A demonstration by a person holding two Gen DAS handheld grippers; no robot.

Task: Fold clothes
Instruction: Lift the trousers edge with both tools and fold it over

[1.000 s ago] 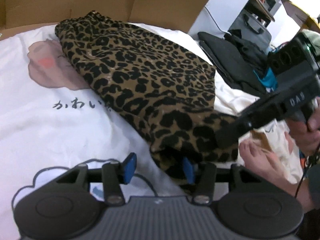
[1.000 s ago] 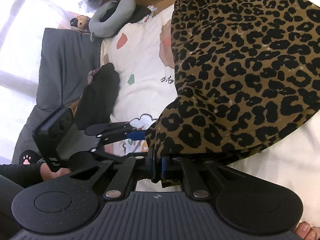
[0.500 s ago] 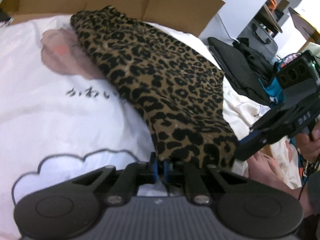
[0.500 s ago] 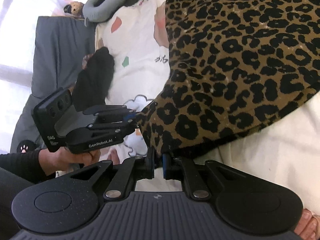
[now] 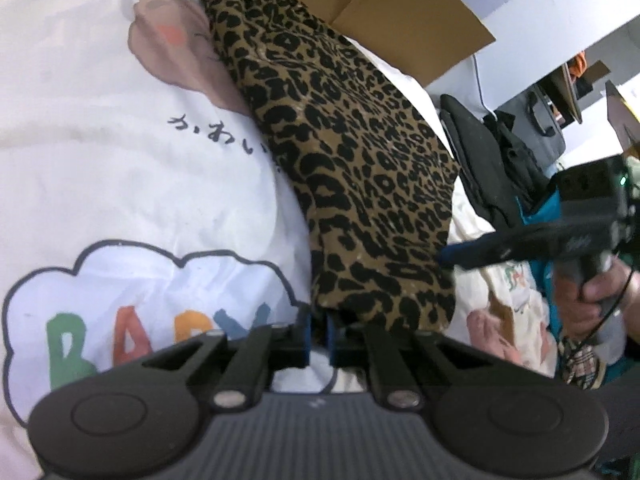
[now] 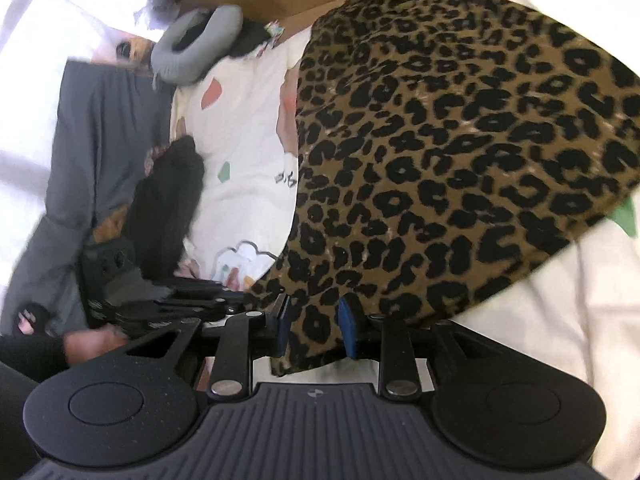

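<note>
A leopard-print garment (image 5: 352, 168) lies folded lengthwise on a white printed blanket (image 5: 100, 168). My left gripper (image 5: 319, 334) is shut on the garment's near corner. In the right wrist view the garment (image 6: 460, 152) spreads wide, and my right gripper (image 6: 314, 326) stands open with the garment's near edge lying between its blue pads (image 6: 347, 326). The right gripper also shows in the left wrist view (image 5: 460, 256) at the garment's right edge. The left gripper shows in the right wrist view (image 6: 228, 300), dark and blurred.
A cardboard box flap (image 5: 400, 12) stands behind the garment. Dark clothes (image 5: 492, 168) are piled at the right. In the right wrist view a grey neck pillow (image 6: 196, 48), a grey sheet (image 6: 92, 140) and a black garment (image 6: 168, 208) lie at the left.
My left gripper closed on the garment's near corner and pulled it nearer. My right gripper, shut on the edge before, has now opened. The garment is narrower in the left view.
</note>
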